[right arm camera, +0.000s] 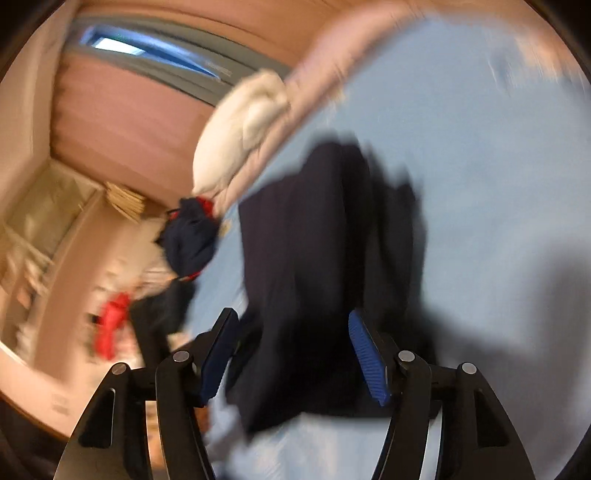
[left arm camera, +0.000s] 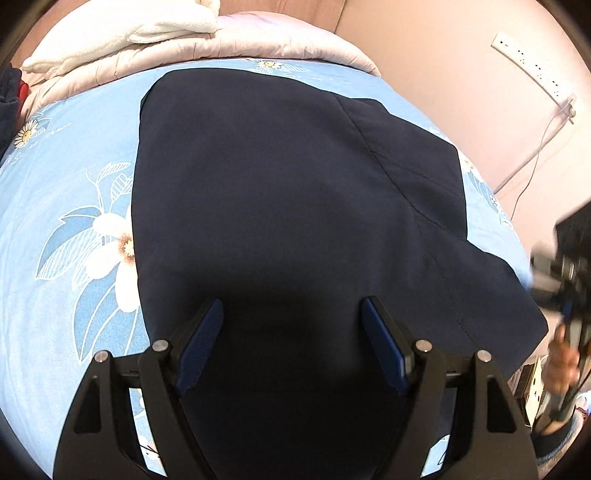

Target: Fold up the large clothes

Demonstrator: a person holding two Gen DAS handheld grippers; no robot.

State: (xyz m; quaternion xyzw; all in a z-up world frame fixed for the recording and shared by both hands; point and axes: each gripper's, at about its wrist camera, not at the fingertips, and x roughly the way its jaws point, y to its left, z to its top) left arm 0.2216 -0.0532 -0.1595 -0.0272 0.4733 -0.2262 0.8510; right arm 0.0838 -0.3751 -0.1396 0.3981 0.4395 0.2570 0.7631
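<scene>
Beyond the bed (right arm camera: 480,184), clothes pile (right arm camera: 190,240), right view only.

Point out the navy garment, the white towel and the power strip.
navy garment (left arm camera: 277,177), left wrist view, middle of its flat panel.
white towel (left arm camera: 122,33), left wrist view, its folded top.
power strip (left arm camera: 532,64), left wrist view, mid-body on the wall.

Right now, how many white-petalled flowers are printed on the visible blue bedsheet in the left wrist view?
3: a large white-petalled flower left of the navy garment, small daisies far left and top centre. Others may be hidden.
</scene>
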